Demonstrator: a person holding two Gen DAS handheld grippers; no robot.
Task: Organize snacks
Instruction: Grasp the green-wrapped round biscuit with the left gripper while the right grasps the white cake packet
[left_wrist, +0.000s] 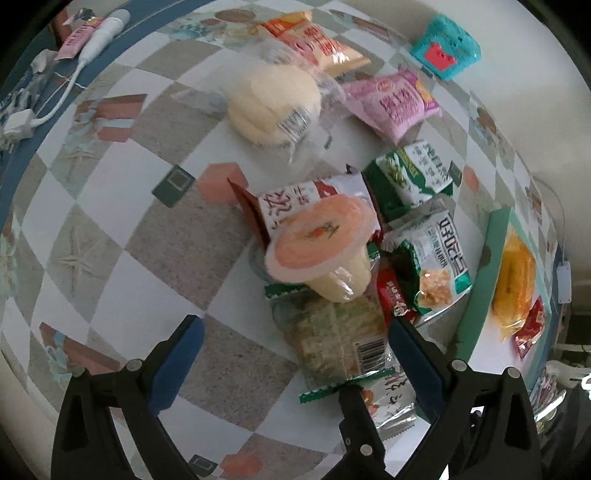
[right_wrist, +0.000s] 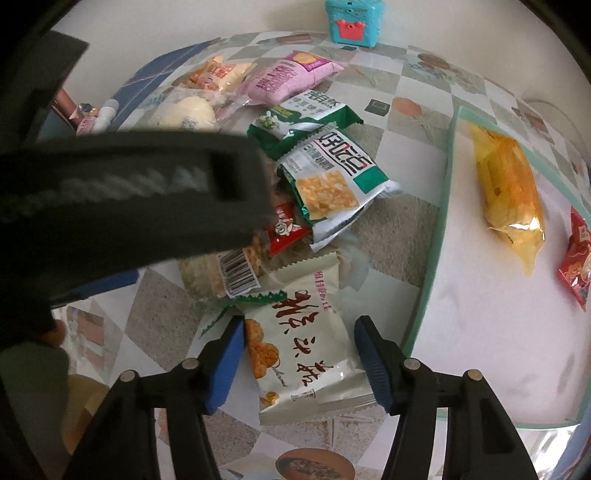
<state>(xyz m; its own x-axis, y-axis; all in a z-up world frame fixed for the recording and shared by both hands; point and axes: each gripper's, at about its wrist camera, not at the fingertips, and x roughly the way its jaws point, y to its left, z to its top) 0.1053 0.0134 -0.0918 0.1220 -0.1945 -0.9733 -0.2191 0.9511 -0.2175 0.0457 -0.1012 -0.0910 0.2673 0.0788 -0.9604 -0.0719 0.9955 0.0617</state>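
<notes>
A heap of snack packets lies on the checkered tablecloth. My right gripper (right_wrist: 299, 365) points down over a cream packet with brown lettering (right_wrist: 303, 350). It is open, with a blue pad on each side of the packet and a small gap at the right fingertip. My left gripper (left_wrist: 295, 365) is open wide. A clear green-edged cracker packet (left_wrist: 340, 343) lies between its fingers, unpressed. Beyond that packet a jelly cup with a peach lid (left_wrist: 317, 243) sits on the heap. At upper left in the right wrist view, the left gripper's black body (right_wrist: 129, 192) hides part of the heap.
A teal-rimmed white tray (right_wrist: 447, 184) on the right holds a yellow packet (right_wrist: 509, 195) and a red one (right_wrist: 576, 258). Farther back lie a wrapped bun (left_wrist: 273, 103), a pink packet (left_wrist: 395, 103), an orange packet (left_wrist: 317, 40) and two green-and-white packets (right_wrist: 332, 177). A teal toy box (right_wrist: 352, 18) stands by the wall. A white cable (left_wrist: 55, 103) trails at far left.
</notes>
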